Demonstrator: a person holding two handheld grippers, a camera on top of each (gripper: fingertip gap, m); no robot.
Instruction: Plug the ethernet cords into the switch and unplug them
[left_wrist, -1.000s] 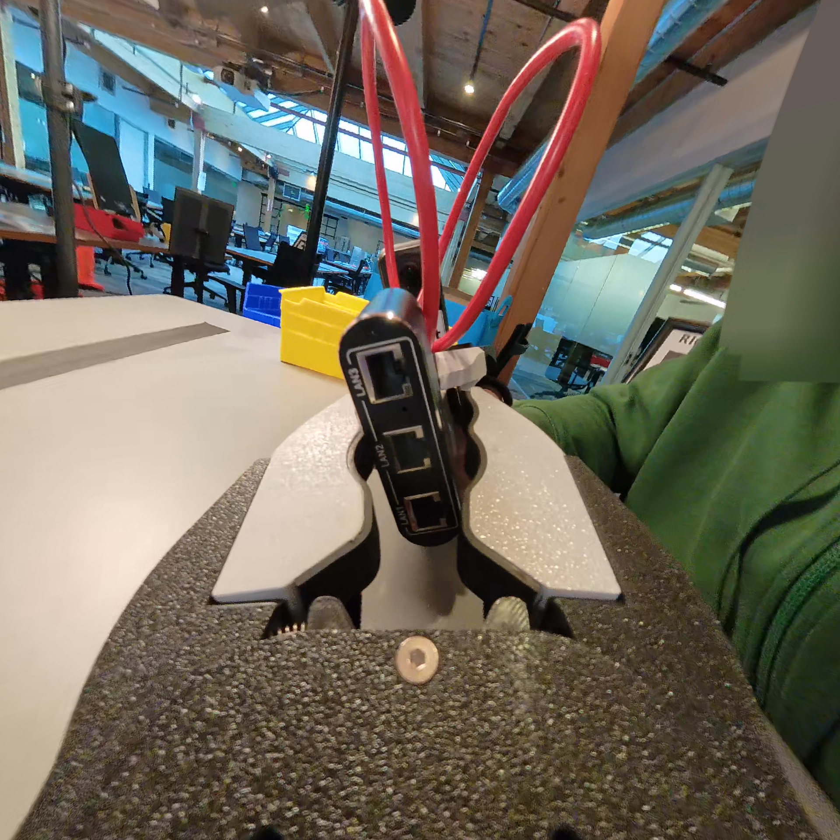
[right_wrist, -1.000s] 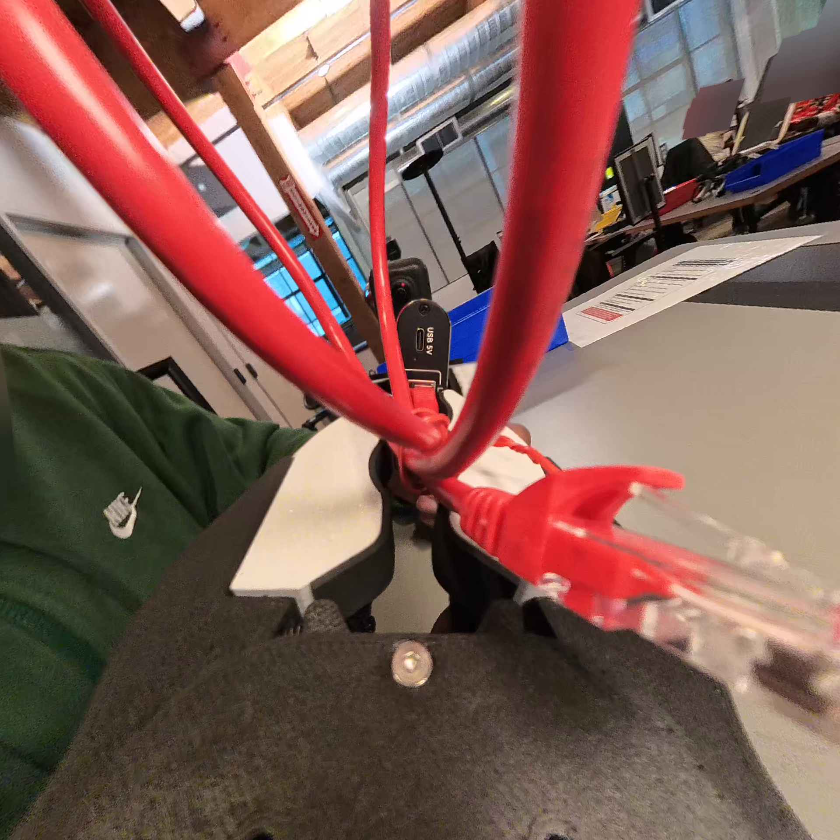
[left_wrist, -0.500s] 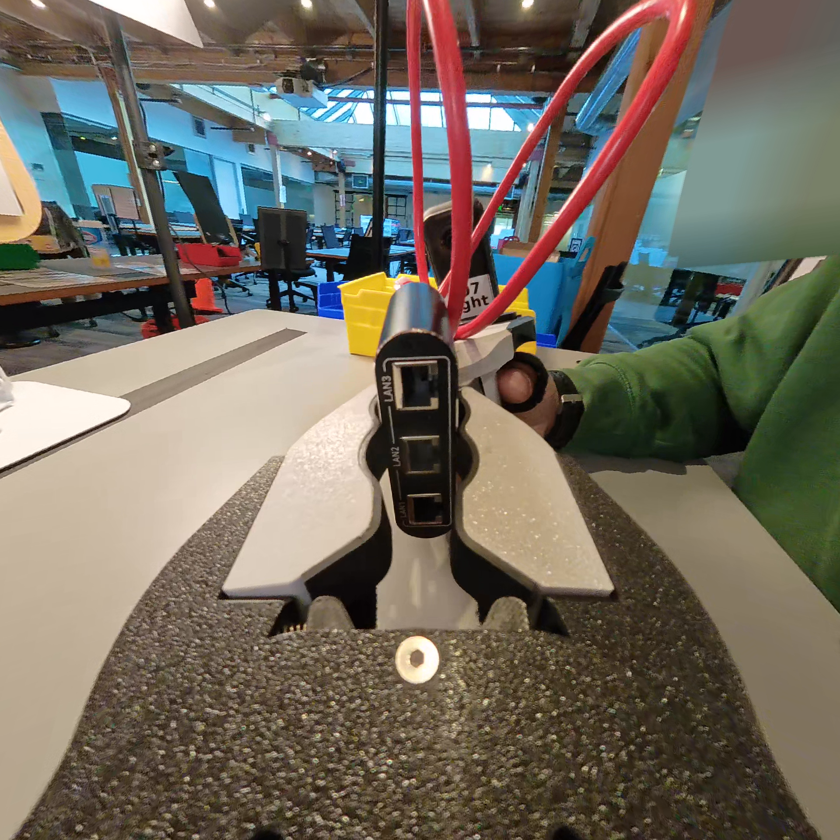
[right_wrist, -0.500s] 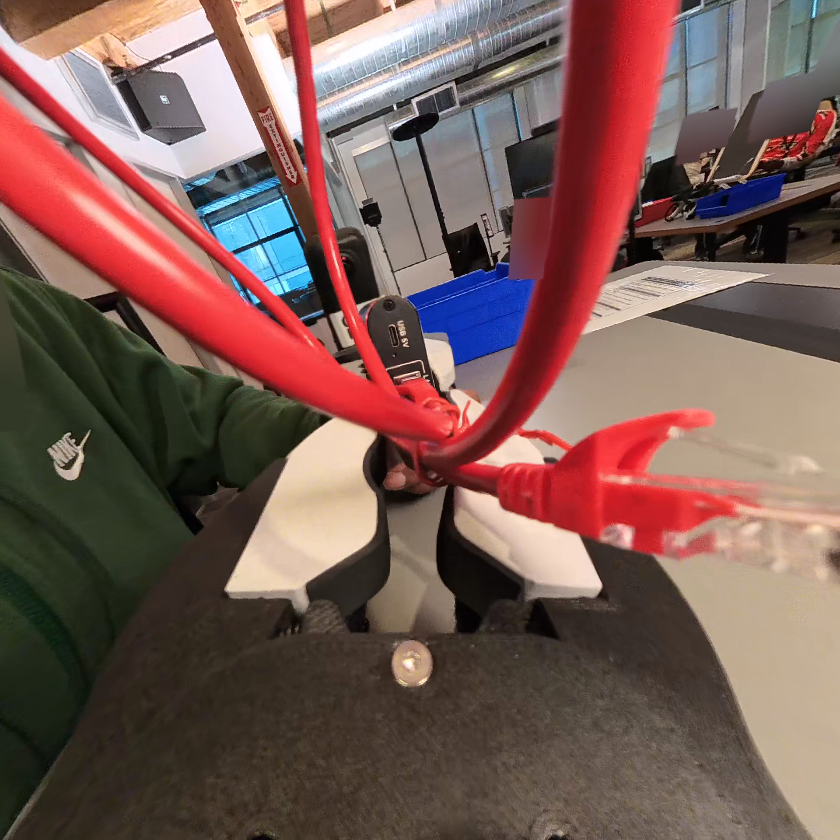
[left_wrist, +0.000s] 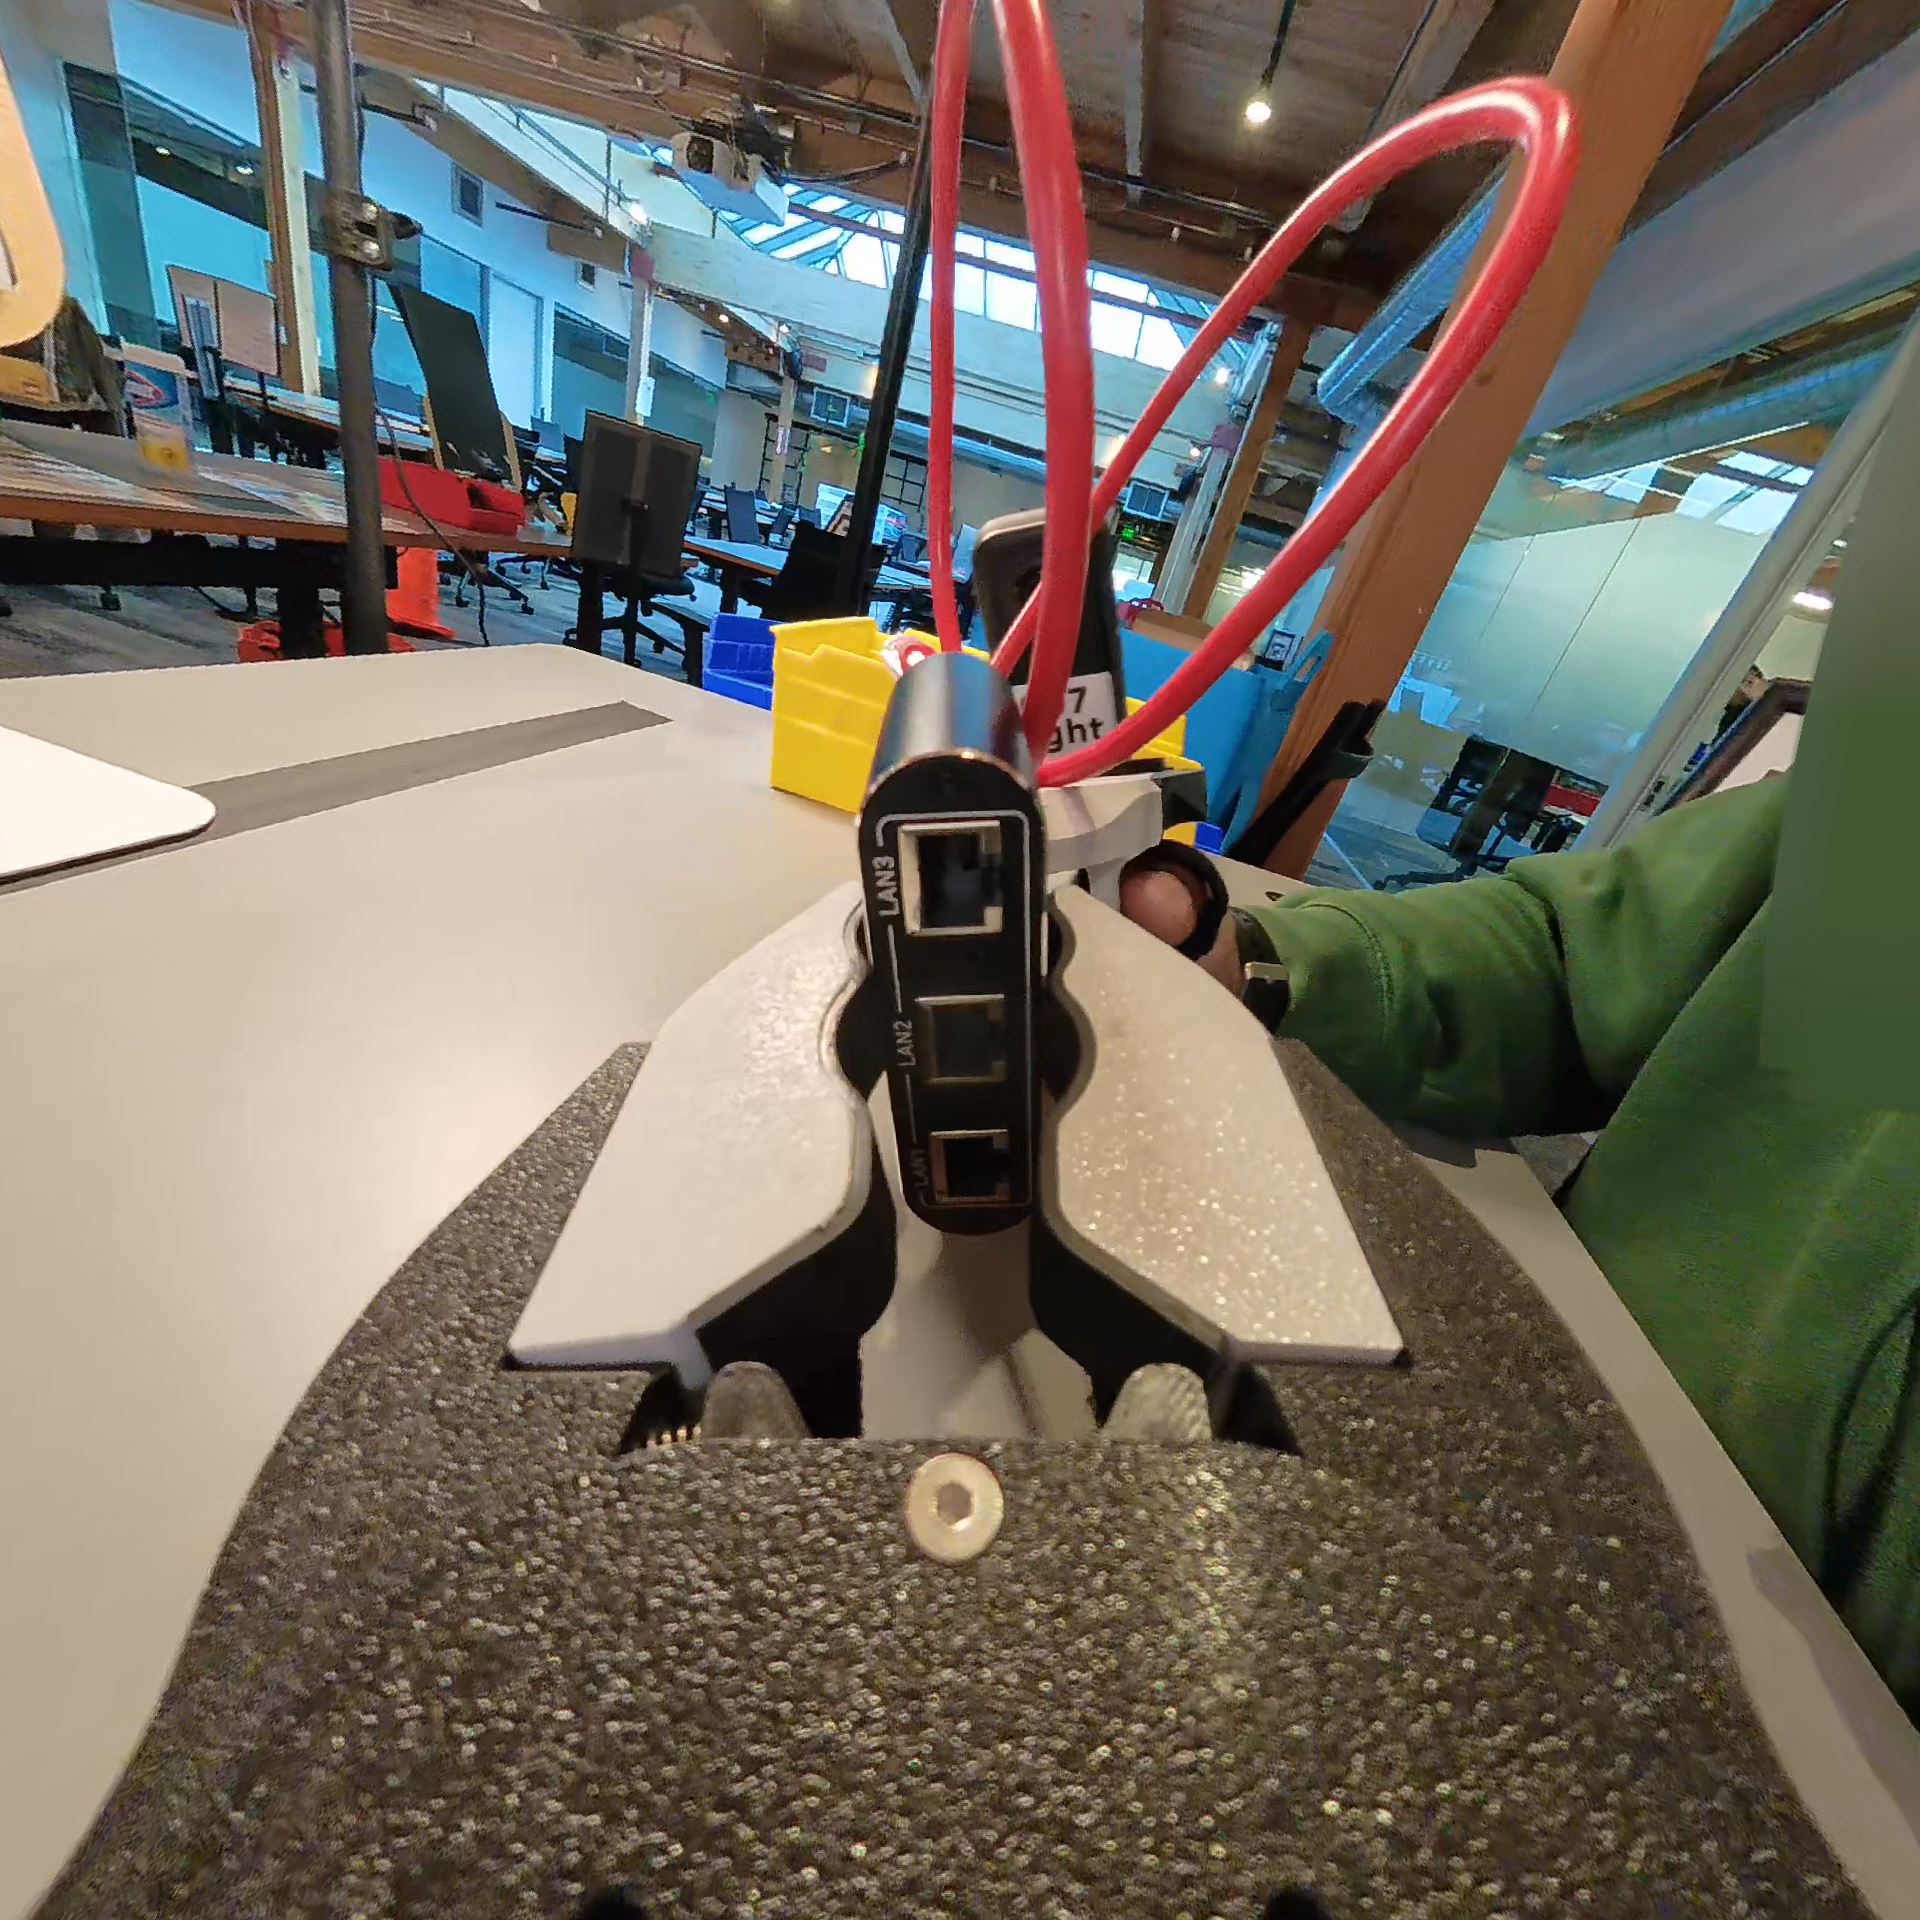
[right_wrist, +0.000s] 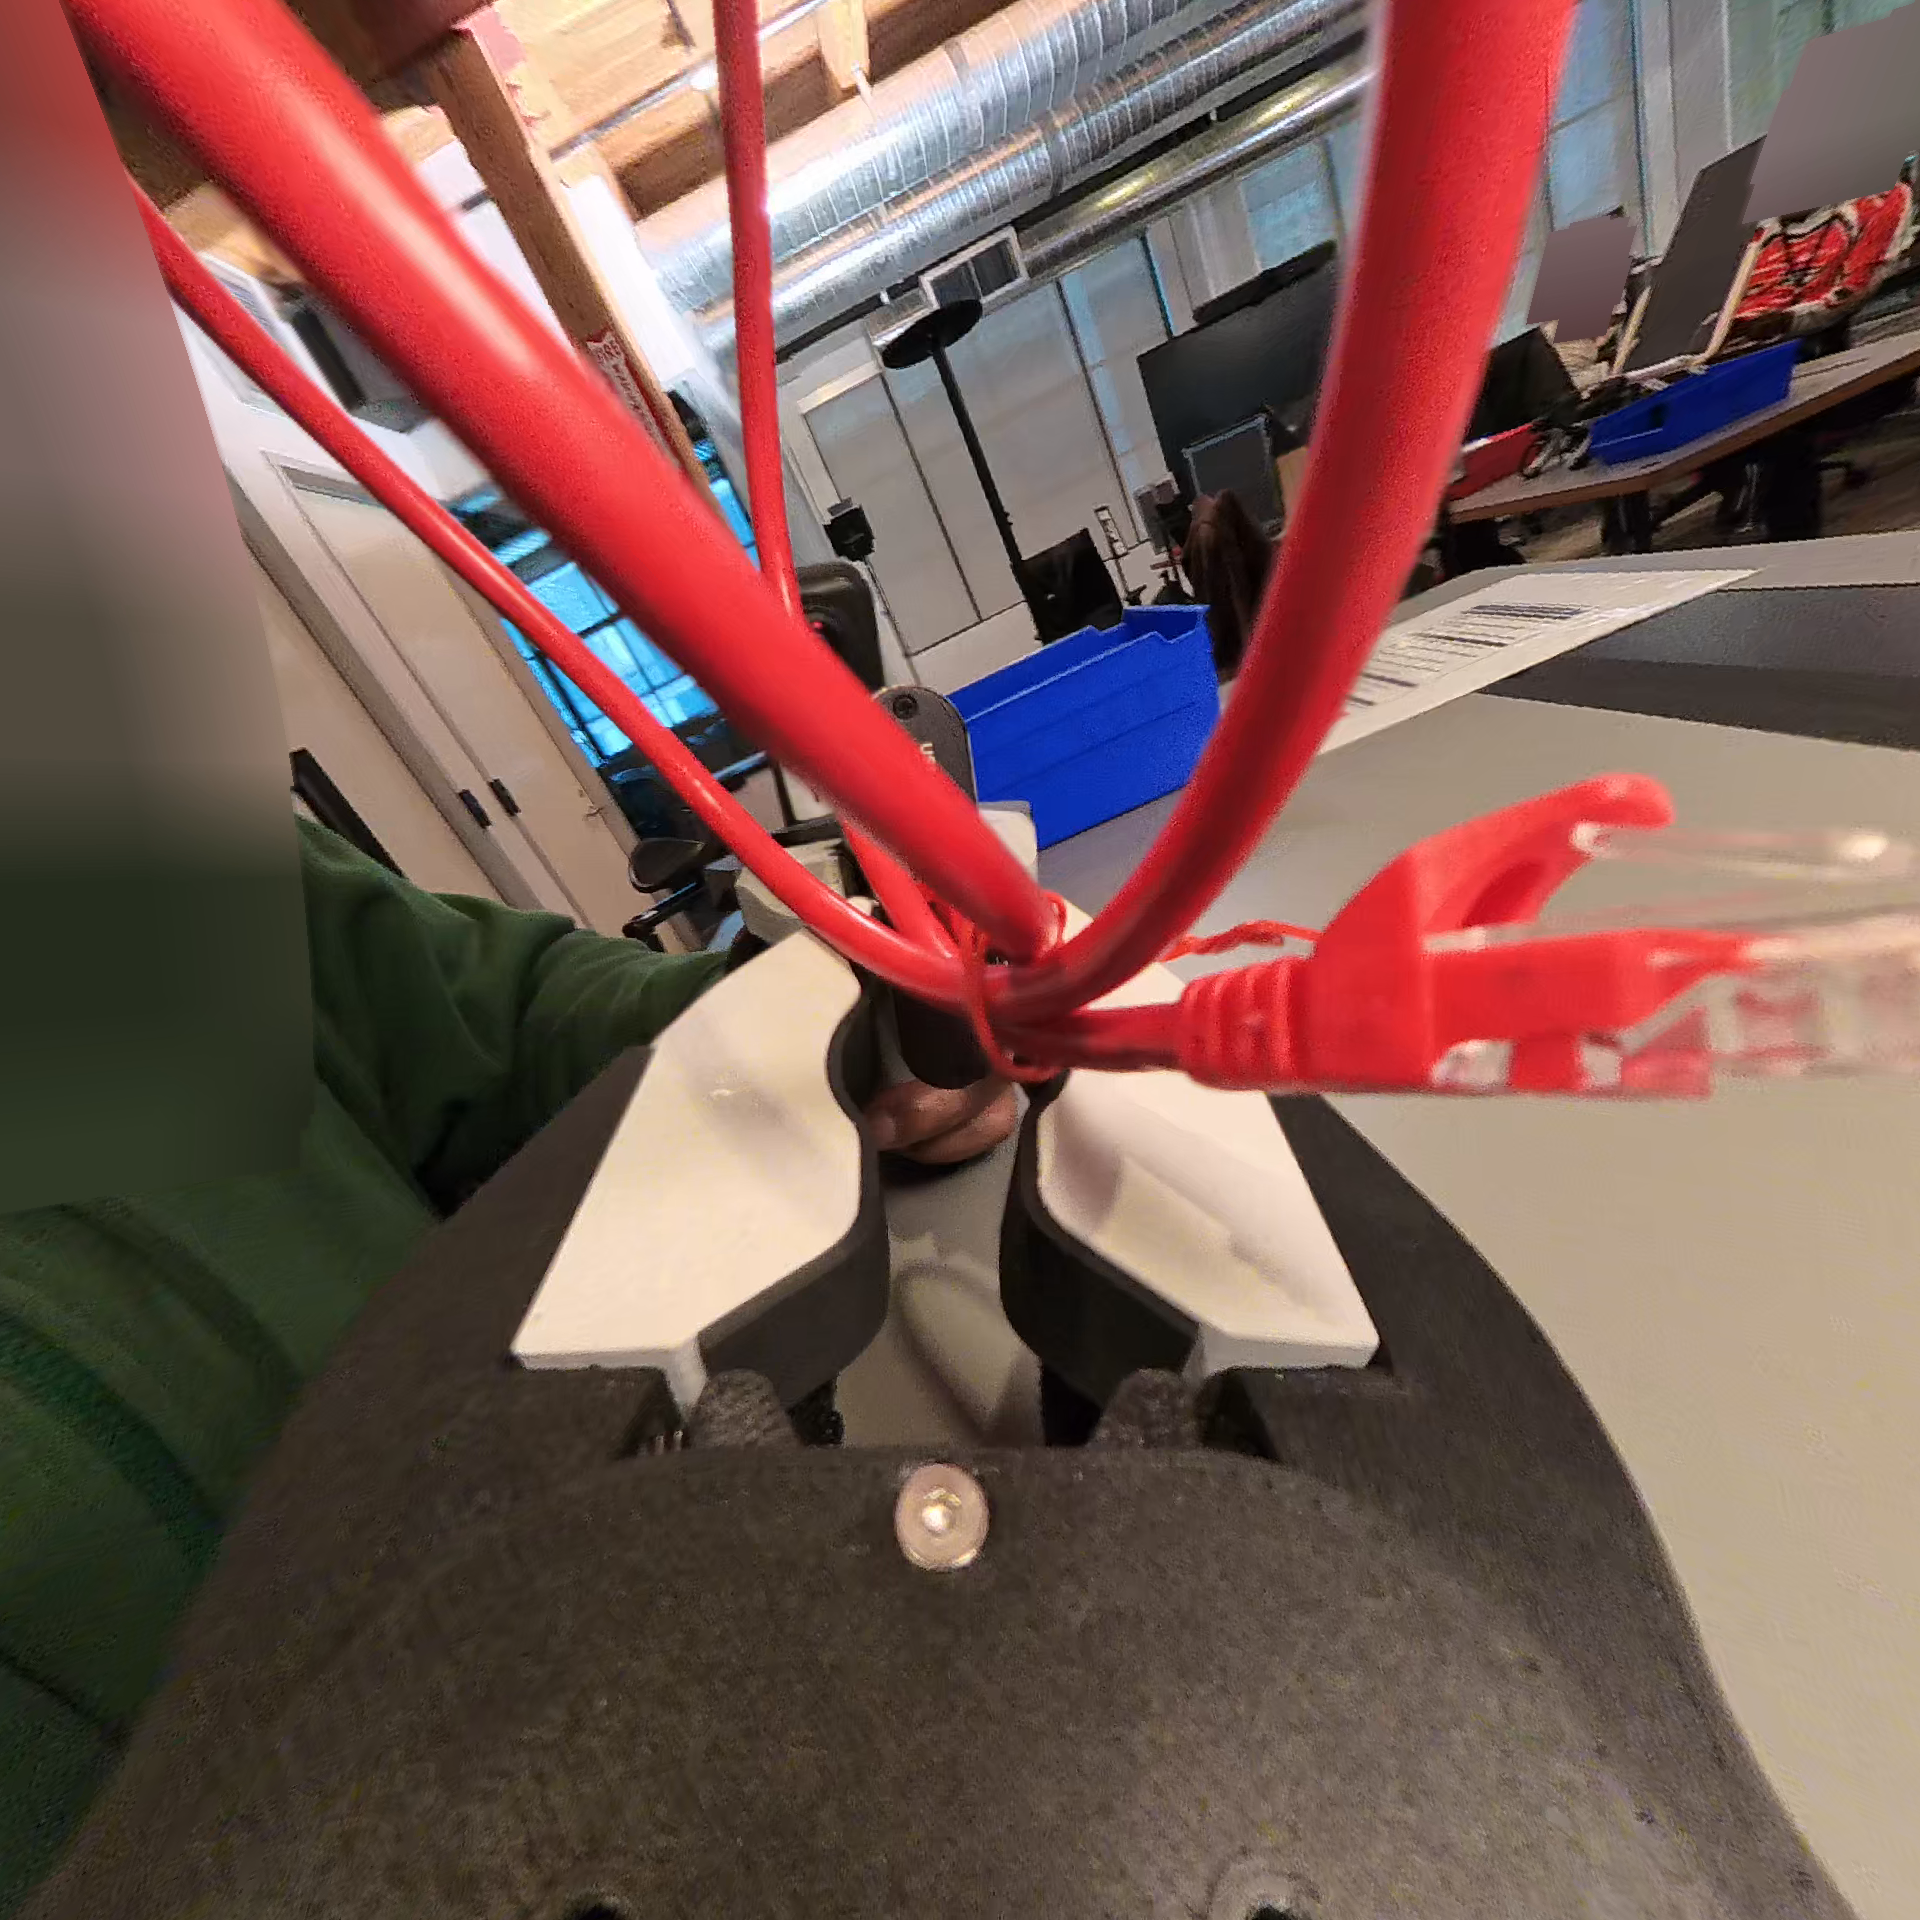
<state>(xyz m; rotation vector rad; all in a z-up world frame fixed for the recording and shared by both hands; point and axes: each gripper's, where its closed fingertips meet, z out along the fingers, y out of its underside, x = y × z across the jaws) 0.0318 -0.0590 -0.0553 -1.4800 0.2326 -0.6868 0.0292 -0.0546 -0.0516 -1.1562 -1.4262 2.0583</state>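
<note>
Clearly, the left gripper (left_wrist: 958, 1049) is clamped on one small black oblong network switch (left_wrist: 954, 997), held upright between its two grey fingers (left_wrist: 748, 1132) above the pale grey table (left_wrist: 343, 987). Three ports show on the switch's glossy end face, stacked one above the other and all empty; the top one has a light rim, the two below look darker.

Opposite, the right gripper (right_wrist: 940, 1049) pinches a bundle of red ethernet cord (right_wrist: 582, 499) where thin red twine (right_wrist: 987, 966) ties the loops together, its fingers (right_wrist: 717, 1164) drawn close on the bundle. One connector is in sight: a red boot with a clear plastic plug (right_wrist: 1455, 987), sticking out to the right past the fingers, blurred and free in the air. About four red strands rise from the tie, though they may belong to one coiled cord. From the left wrist view two red loops (left_wrist: 1351, 343) arch up behind the switch, just beyond it.

One yellow plastic bin (left_wrist: 821, 707) sits on the table behind the switch, with a blue bin (left_wrist: 738, 665) beside it; the right wrist view shows one blue bin (right_wrist: 1091, 707) and one printed sheet (right_wrist: 1538, 623) on the table. A person's green sleeve (left_wrist: 1507, 997) reaches in, a hand (left_wrist: 1164, 904) gripping the right tool's handle.
</note>
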